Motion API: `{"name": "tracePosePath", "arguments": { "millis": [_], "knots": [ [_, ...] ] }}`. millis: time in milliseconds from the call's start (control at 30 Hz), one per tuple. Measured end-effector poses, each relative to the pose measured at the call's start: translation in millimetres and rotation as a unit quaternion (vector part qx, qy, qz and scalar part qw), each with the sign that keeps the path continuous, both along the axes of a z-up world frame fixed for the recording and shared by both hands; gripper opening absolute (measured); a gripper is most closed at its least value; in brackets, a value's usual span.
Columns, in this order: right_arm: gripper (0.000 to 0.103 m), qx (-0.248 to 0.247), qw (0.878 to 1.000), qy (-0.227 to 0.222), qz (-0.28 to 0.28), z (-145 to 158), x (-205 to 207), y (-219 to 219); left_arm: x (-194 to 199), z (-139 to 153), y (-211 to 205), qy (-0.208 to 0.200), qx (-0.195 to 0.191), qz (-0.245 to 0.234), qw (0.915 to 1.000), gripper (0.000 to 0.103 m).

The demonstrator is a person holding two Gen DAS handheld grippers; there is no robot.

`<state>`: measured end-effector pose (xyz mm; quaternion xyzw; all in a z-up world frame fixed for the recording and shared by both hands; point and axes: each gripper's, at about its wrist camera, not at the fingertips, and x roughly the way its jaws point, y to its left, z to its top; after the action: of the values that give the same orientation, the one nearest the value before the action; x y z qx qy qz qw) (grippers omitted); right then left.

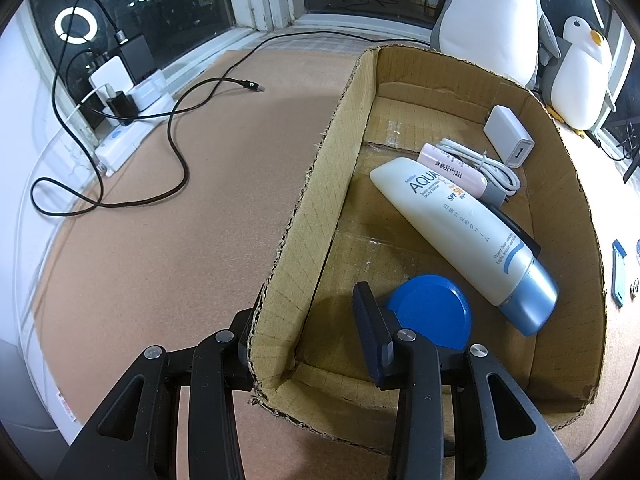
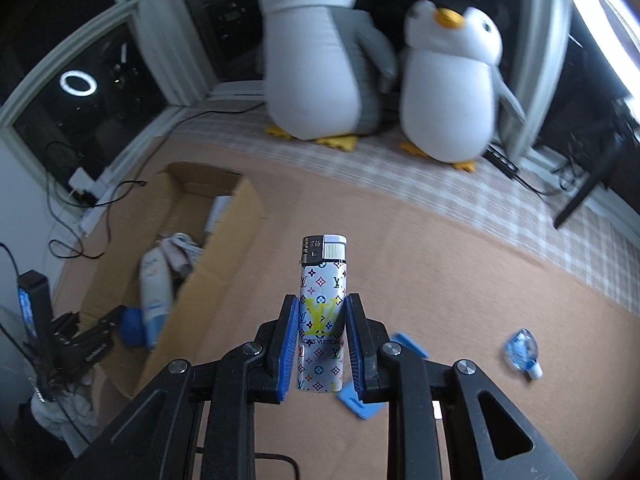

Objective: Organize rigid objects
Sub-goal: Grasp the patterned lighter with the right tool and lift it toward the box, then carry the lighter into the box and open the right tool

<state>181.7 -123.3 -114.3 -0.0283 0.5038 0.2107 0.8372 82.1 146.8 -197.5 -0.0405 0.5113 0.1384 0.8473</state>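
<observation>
Lighter [image 2: 322, 312] clamped upright in right hand-held gripper [image 2: 322, 340], left hand-held gripper [image 1: 312, 344] clamping cardboard box wall [image 1: 312, 208]

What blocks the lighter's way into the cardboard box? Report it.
Only the box's near wall stands between the lighter, held in the right gripper, and the inside. The cork surface between them is bare. The left gripper straddles the box's far wall.

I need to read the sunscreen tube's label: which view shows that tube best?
The left wrist view: the sunscreen tube lies close and sharp in the cardboard box, its print facing the camera. The right wrist view shows it only small, blurred and far away.
</observation>
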Motion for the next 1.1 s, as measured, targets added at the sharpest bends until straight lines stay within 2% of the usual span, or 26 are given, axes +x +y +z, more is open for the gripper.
{"name": "tracePosePath", "arguments": {
  "millis": [600, 1100],
  "knots": [
    [0.021, 0.028, 0.995, -0.018, 0.091, 15, -8, 105, -1, 0, 0, -0.001, -0.001, 0.000, 1.0000, 0.038],
    [0.021, 0.010, 0.993, 0.007, 0.120, -10, 10, 154, 2, -1, -1, -0.003, -0.003, -0.001, 1.0000, 0.038]
  ]
}}
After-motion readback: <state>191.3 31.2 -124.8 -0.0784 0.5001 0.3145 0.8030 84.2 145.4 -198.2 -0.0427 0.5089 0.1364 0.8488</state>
